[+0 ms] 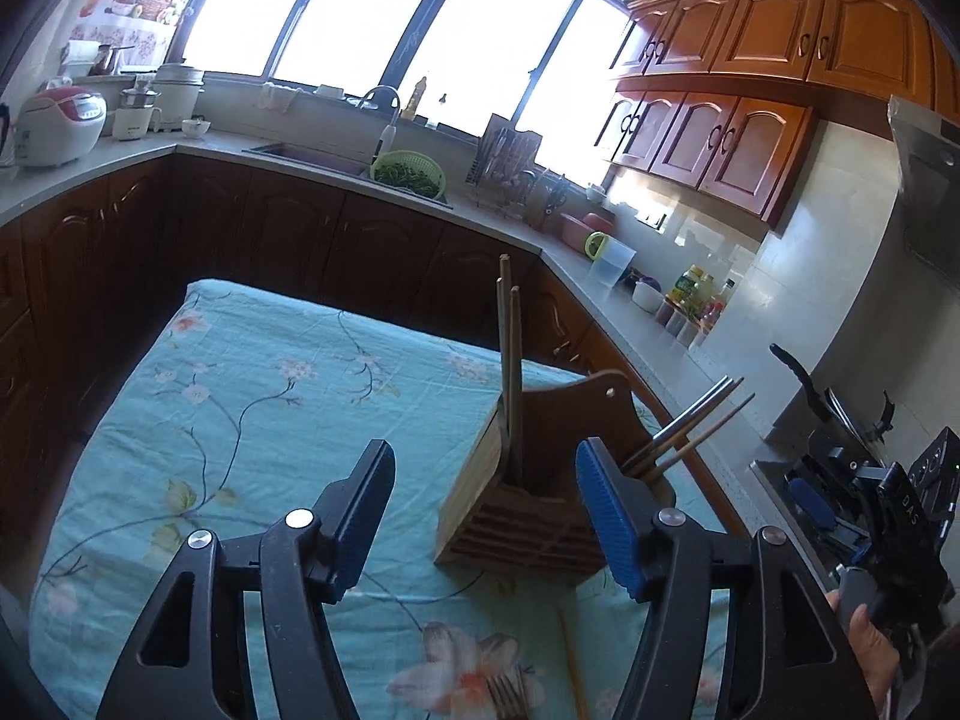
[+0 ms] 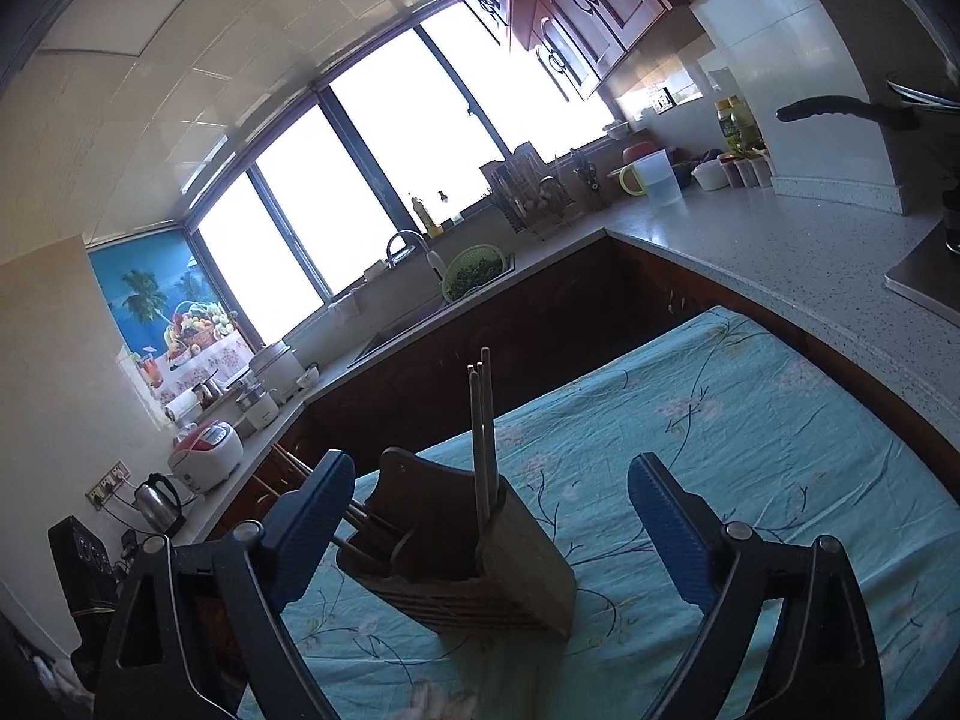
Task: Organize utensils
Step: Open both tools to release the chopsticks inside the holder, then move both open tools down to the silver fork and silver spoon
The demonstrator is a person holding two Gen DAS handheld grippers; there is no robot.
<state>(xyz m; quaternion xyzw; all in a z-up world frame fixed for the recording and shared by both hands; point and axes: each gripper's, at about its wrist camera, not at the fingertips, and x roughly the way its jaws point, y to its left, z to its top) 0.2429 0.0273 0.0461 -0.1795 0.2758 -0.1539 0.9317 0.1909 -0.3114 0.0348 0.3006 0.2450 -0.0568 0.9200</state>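
A slatted brown wooden utensil holder point(image 1: 528, 498) stands on the floral turquoise-clothed tabletop point(image 1: 252, 396), wooden chopsticks point(image 1: 509, 354) upright inside. Left gripper point(image 1: 486, 516) and right gripper point(image 2: 489, 534) both have wide, empty jaws. A fork point(image 1: 507, 693) lies at 6 o'clock.

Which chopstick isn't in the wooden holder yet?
The single chopstick lying flat on the floral tablecloth, beside the fork. The others stand or lean inside the wooden holder.
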